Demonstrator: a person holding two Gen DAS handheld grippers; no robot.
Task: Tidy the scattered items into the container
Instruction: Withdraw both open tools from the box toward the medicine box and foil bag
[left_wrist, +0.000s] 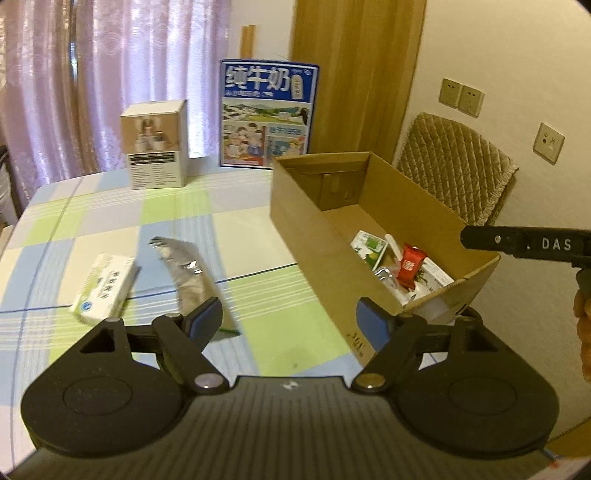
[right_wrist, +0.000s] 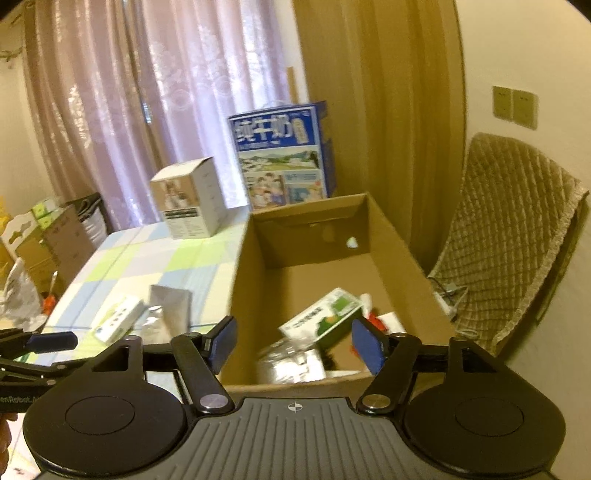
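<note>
Surface: table under a checked cloth (left_wrist: 177, 210) of green, blue and white squares, filling the lower and left parts of both views.

Left gripper (left_wrist: 291, 321), bottom centre of its view: blue-padded fingers (left_wrist: 205, 319) spread apart, nothing between them.

Right gripper (right_wrist: 293, 345), bottom centre of its view: fingers spread, empty, poised above the near edge of the box.

Scattered items, left of centre on the cloth: white-and-green carton (left_wrist: 105, 288) lying flat; silver foil pouch (left_wrist: 188, 275) just beside it to the right.

Container: open cardboard box (left_wrist: 314, 236), right of centre, holding a green-and-white carton (right_wrist: 321, 317), a red packet (left_wrist: 412, 267) and other packets.

Further back, upper centre: white carton (left_wrist: 155, 144), then blue milk case (left_wrist: 267, 114).

Background: pink curtains (left_wrist: 110, 74), quilted chair back (left_wrist: 454, 166) at right.
</note>
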